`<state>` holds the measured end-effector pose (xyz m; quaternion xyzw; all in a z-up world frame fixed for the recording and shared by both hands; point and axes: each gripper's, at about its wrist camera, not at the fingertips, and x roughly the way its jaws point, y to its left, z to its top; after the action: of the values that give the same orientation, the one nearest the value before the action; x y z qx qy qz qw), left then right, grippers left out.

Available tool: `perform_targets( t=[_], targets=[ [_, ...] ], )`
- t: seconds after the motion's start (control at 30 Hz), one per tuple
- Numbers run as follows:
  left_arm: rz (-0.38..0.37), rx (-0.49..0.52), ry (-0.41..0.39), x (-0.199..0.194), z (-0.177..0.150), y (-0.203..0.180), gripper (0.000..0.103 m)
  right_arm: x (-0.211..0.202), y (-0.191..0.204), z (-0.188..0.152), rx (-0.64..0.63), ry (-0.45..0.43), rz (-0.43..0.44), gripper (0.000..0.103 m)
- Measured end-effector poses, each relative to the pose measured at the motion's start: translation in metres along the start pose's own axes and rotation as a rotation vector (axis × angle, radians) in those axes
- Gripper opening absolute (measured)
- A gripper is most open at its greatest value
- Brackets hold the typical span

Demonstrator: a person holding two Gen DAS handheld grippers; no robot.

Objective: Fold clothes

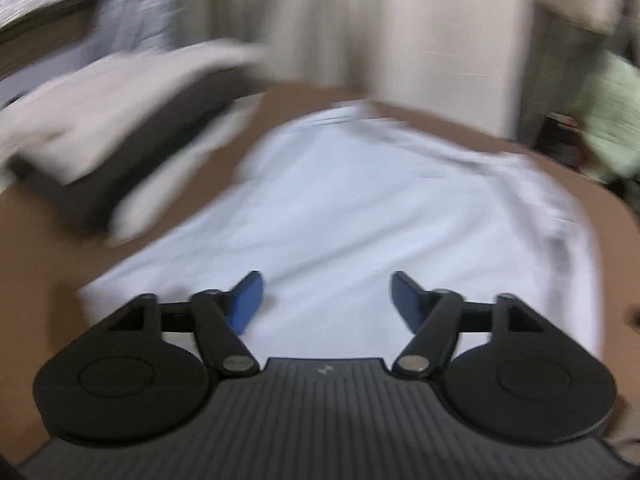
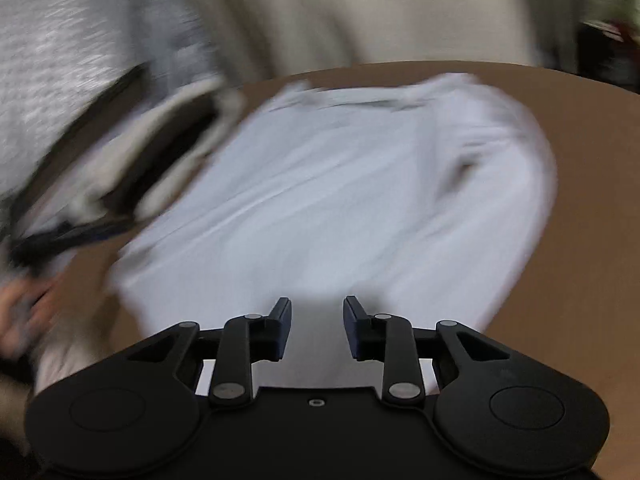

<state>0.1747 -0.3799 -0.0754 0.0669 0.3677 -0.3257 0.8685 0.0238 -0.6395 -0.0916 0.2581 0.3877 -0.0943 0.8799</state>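
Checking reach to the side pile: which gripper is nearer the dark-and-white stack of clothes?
Probably left. The left gripper has the stack close on its left; from the right gripper it looks farther. Motion blur limits certainty.

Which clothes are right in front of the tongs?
The pale white garment spread flat on the brown table. The folded beige-and-dark pile of clothes sits off to the left, farther from both open tongs.
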Motion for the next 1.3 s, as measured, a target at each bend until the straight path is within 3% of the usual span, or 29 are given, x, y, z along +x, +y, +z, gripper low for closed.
perform_targets(
  t=[0.07,0.17,0.23,0.3,0.37,0.43,0.53,0.63,0.67,0.7,0.8,0.87,0.97,1.07,1.13,1.2,1.27,1.3],
  targets=[
    [-0.052,0.087,0.024,0.015,0.001,-0.043,0.079,0.003,-0.021,0.017,0.034,0.001,-0.006,0.036],
    [-0.116,0.201,0.059,0.043,-0.013,-0.100,0.079,0.017,-0.054,0.028,0.079,0.090,0.084,0.042],
    [-0.202,0.196,0.027,0.050,-0.033,-0.119,0.079,0.033,-0.077,0.028,0.102,0.198,0.119,0.044],
    [-0.282,0.192,0.000,0.057,-0.053,-0.138,0.079,0.047,-0.100,0.020,0.140,0.283,0.092,0.045],
    [-0.290,0.191,0.037,0.069,-0.067,-0.146,0.079,0.063,-0.117,0.010,0.176,0.364,0.111,0.048],
    [-0.265,0.203,0.077,0.082,-0.077,-0.145,0.079,0.078,-0.128,0.004,0.231,0.412,0.186,0.049],
    [-0.227,0.175,0.092,0.093,-0.083,-0.137,0.079,0.088,-0.127,0.007,0.208,0.340,0.234,0.058],
    [-0.212,0.106,0.069,0.094,-0.081,-0.125,0.079,0.105,-0.116,0.013,0.098,0.280,0.239,0.054],
    [-0.207,0.083,0.061,0.094,-0.081,-0.122,0.079,0.109,-0.108,0.013,0.028,0.250,0.203,0.016],
    [-0.202,0.060,0.054,0.094,-0.081,-0.118,0.079,0.111,-0.097,0.012,-0.061,0.210,0.144,0.004],
    [-0.183,-0.006,0.024,0.094,-0.080,-0.107,0.080,0.105,-0.067,0.005,-0.284,0.113,0.042,0.003],
    [-0.163,-0.003,-0.044,0.086,-0.082,-0.108,0.080,0.088,-0.053,0.003,-0.380,0.040,-0.060,0.003],
    [-0.178,0.022,-0.057,0.084,-0.082,-0.114,0.080,0.060,-0.066,0.022,-0.377,-0.004,-0.204,0.003],
    [-0.199,0.060,-0.022,0.092,-0.086,-0.125,0.080,0.029,-0.086,0.046,-0.361,-0.047,-0.339,0.003],
    [-0.209,0.090,0.000,0.097,-0.089,-0.134,0.080,0.014,-0.107,0.064,-0.340,-0.038,-0.433,0.003],
    [-0.147,0.191,-0.038,0.097,-0.094,-0.152,0.080,0.005,-0.129,0.081,-0.328,-0.017,-0.526,0.003],
    [-0.170,0.234,-0.033,0.103,-0.094,-0.164,0.080,0.004,-0.146,0.097,-0.316,-0.004,-0.611,0.003],
    [-0.216,0.223,0.008,0.109,-0.090,-0.168,0.080,0.005,-0.156,0.104,-0.304,0.003,-0.634,0.003]
  ],
)
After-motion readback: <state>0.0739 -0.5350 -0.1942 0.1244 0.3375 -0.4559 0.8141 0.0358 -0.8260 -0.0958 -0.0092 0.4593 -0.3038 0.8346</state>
